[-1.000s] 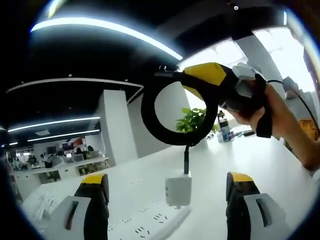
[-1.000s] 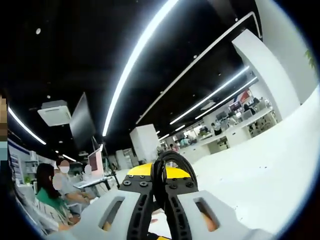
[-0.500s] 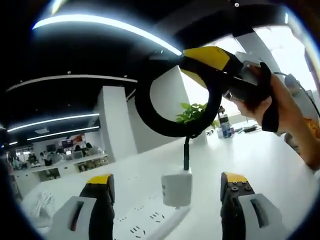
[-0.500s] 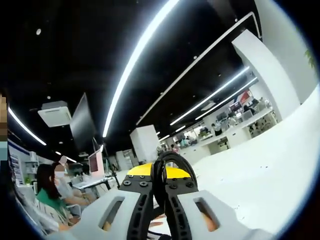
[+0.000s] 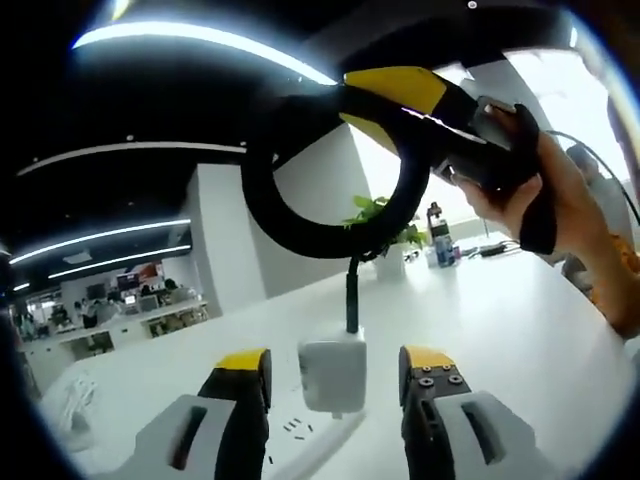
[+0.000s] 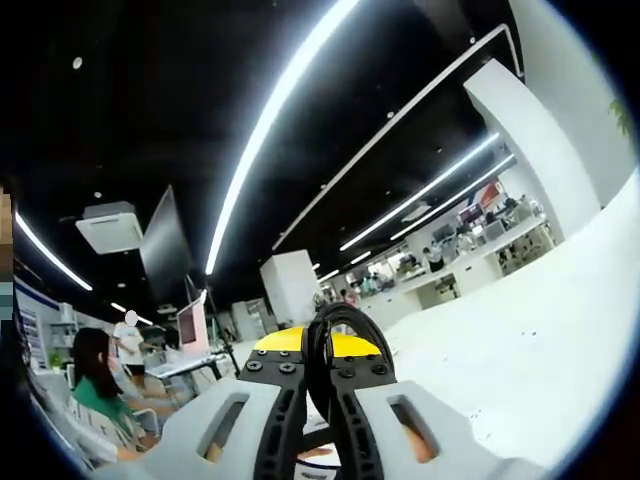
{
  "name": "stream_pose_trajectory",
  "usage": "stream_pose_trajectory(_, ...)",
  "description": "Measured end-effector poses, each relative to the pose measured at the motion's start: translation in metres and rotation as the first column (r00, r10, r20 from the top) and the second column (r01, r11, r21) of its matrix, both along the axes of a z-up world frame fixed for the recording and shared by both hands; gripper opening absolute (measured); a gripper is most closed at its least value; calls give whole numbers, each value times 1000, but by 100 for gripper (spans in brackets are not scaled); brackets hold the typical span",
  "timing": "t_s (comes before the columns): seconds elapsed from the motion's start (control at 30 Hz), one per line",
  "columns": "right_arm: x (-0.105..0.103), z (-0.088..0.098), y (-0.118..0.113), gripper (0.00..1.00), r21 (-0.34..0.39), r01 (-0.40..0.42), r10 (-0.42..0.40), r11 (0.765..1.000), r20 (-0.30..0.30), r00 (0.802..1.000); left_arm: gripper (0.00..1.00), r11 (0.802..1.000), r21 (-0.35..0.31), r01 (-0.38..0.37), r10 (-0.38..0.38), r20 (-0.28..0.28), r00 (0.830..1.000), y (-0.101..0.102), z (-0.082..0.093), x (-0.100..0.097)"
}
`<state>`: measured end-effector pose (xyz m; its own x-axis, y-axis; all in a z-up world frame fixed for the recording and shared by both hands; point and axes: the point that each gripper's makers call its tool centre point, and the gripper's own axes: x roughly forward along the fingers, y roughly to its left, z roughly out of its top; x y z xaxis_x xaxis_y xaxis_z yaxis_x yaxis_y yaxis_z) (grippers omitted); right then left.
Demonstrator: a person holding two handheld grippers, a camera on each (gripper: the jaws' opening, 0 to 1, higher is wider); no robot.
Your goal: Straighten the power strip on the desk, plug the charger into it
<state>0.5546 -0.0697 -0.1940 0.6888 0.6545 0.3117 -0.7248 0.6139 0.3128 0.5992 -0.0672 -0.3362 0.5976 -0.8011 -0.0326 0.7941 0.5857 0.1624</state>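
Your right gripper [image 6: 318, 375] is clamped on the black cable [image 5: 300, 215]; your left gripper [image 5: 335, 375], jaws apart, flanks the charger [image 5: 331, 375] at 6 o'clock over the power strip [image 5: 305, 440]. No legible markings.

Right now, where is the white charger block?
In the left gripper view, the white square charger block hangs on its black cable between the left tool's open jaws, just above the white power strip.

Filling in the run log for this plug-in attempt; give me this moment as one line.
right gripper: shut on black cable | charger: hanging over power strip, between left gripper fingers | left: open | plugged in: cannot tell
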Motion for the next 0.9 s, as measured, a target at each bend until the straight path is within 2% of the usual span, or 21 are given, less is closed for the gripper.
stream_pose_trajectory(0.33, 0, 0, -1, 4, -13, 6, -6, 1000, -2, 1000, 26, 1000, -8, 13, -14, -31, 999, -3, 1, 2)
stream_pose_trajectory(0.67, 5, -5, -2, 4, -27, 20, -20, 999, -14, 1000, 25, 998, 29, 58, -56, -62, 997, -6, -4, 6)
stream_pose_trajectory(0.9, 15, -8, -1, 4, -61, 27, -29, 998, -28, 999, 24, 986, 57, 157, -153, -68, 986, -10, -8, 16)
